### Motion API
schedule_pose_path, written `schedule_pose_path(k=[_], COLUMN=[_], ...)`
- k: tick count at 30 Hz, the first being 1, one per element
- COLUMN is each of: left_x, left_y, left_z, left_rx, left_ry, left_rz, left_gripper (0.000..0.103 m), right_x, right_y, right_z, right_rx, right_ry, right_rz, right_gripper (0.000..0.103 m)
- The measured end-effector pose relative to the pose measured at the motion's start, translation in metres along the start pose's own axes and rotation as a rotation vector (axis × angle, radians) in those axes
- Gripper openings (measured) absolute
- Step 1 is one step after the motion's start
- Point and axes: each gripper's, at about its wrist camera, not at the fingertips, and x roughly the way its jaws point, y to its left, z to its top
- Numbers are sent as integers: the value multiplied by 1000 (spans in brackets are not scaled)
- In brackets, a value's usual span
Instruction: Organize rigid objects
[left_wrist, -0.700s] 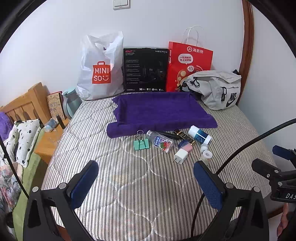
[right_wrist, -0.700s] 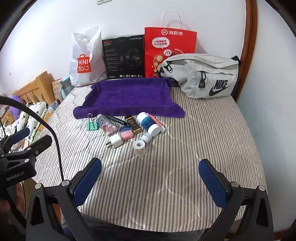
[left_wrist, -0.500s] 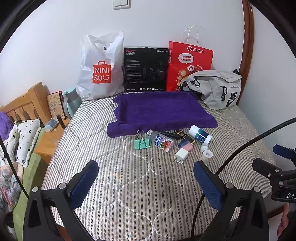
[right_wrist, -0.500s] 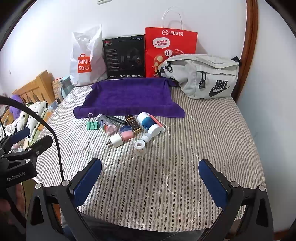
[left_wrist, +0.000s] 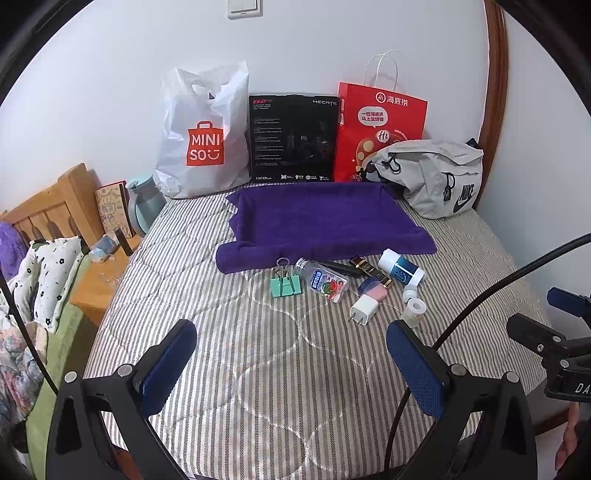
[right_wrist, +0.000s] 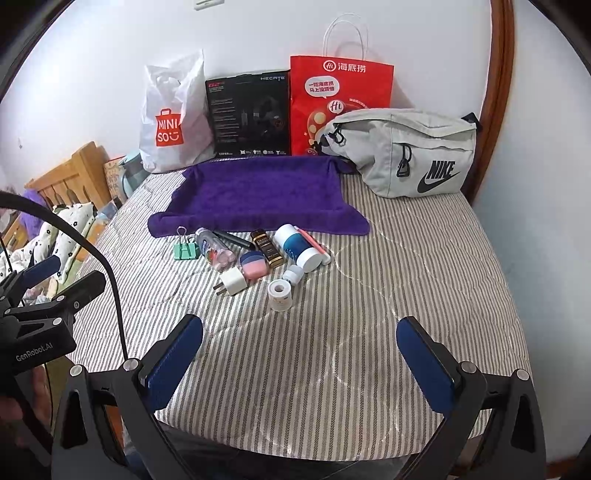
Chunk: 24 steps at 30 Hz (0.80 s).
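Beyond both wide-apart, empty grippers, left gripper (left_wrist: 290, 363) and right gripper (right_wrist: 301, 356), stand a MINISO bag (right_wrist: 171, 122), HECATE box (right_wrist: 248, 115) and NIKE pouch (right_wrist: 410, 153); small bottle labels stay unreadable.

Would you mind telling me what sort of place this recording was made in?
Most likely a bedroom at home: a striped quilted mattress serves as the work surface, a wooden headboard stands at its left, and a floral pillow lies beside a small bedside table.

Beside a purple towel (left_wrist: 325, 218), a grey-and-white striped mattress cover (left_wrist: 258, 362), a mint-green binder clip (left_wrist: 285, 285) and a red paper bag (left_wrist: 380, 129) are seen.
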Motion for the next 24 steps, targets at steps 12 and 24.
schedule_pose_path(k=[12,24], left_x=[0,4], left_y=[2,2], left_z=[0,0], left_rx=[-4,-6], left_ry=[7,17], left_rz=[2,-1], left_gripper=[103,103], right_x=[-1,5], right_y=[2,5], right_z=[1,1], right_rx=[-9,-24], right_ry=[10,26], right_rz=[-4,-5], right_gripper=[103,103])
